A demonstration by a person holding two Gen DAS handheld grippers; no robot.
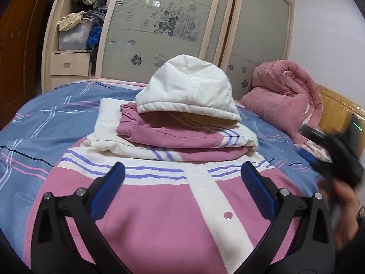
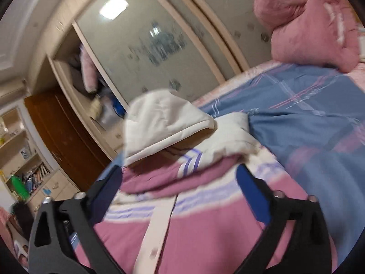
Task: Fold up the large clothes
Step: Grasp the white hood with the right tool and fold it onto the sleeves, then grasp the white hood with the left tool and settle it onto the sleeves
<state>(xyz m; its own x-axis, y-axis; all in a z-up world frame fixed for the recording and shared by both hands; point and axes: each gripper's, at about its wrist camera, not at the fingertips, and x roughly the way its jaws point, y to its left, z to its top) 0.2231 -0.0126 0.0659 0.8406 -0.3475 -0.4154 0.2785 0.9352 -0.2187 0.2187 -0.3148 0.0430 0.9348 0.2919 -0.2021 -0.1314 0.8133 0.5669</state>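
Pink and cream, the padded jacket (image 1: 164, 205) lies front-up on the bed (image 1: 41, 123), its sleeves already folded across the chest and the cream hood (image 1: 189, 91) sitting on top of them. Below the hood, the buttoned lower half lies flat and unfolded. The left claw (image 1: 182, 182) hovers over that lower half, jaws wide apart, nothing in them. The right claw (image 2: 180, 182), blurred, is just as wide and also empty, off to the hood's right. The sleeves look done; I'd judge the body fold comes next. That calls for both claws to pinch the hem and carry it up towards the hood, keeping the thick padding from sliding.
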